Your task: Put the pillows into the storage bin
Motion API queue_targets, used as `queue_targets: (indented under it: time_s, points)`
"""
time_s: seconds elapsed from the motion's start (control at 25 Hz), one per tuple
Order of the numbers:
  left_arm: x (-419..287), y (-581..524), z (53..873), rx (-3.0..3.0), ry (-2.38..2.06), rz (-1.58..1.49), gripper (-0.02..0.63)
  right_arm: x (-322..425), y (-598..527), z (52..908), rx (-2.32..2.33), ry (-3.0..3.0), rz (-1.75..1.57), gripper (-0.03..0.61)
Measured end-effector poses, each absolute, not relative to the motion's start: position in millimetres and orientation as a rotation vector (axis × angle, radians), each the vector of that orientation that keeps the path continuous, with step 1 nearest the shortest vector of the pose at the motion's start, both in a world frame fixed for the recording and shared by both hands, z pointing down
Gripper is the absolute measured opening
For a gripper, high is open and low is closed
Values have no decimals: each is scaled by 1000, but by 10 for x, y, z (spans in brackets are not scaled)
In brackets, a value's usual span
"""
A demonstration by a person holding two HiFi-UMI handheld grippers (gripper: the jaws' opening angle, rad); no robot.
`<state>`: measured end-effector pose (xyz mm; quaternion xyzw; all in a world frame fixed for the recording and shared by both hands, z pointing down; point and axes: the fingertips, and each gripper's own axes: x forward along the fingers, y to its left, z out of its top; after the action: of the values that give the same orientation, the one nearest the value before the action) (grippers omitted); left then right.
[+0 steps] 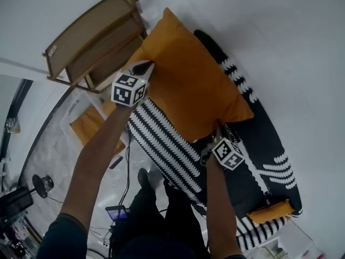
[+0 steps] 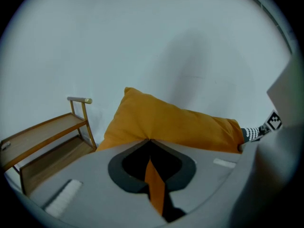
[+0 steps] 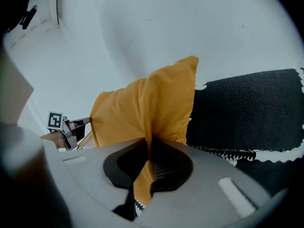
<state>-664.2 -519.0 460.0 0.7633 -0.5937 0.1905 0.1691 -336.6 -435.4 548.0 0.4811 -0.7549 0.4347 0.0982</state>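
**Two-gripper lift of one orange pillow (image 1: 188, 74).** The left gripper (image 1: 146, 67) is clenched on a fold of the pillow's cover at its 10 o'clock edge. The right gripper (image 1: 214, 136) is clenched on a fold at its 5 o'clock edge. The pillow hangs between them over black-and-white patterned fabric (image 1: 269, 144), possibly the storage bin, though this cannot be settled.

**Hazards, as judged:**
- Each grip takes only a thin pinch of cloth, so the cover could slide out under the filling's weight.
- Uneven travel of the hands could twist the pillow free or swing it against the wooden rack (image 1: 91, 36) at 10 o'clock.

**Count:**
- Grippers: two.
- Orange pillows: two certain, the held one and a second pillow (image 1: 89, 125) on the floor at 8 o'clock. An orange patch (image 1: 269, 212) at 5 o'clock may be a third.
- Rack: one.
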Motion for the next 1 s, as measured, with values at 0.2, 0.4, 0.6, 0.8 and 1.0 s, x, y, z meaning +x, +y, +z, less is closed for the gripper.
queue_targets:
  time_s: [0.2, 0.4, 0.6, 0.8, 1.0]
  points:
    - [-6998, -4852, 4498, 2121, -1737, 495, 5, -3649, -4163, 5276, 1383, -2272, 1280, 26]
    - [-7464, -4513, 4559, 2054, -1790, 479, 5, -4068, -4023, 5298, 1310, -2285, 1280, 25]
    - [-8068, -3998, 4544, 1960, -1875, 451, 5, -4635, -3806, 5288, 1209, -2304, 1265, 26]
    - [-8706, -3410, 4587, 1856, -1940, 432, 3, -5254, -3448, 5336, 1116, -2300, 1272, 25]
    - [-9361, -2752, 4772, 1729, -1983, 426, 3, -5894, -3010, 5426, 1027, -2287, 1302, 23]
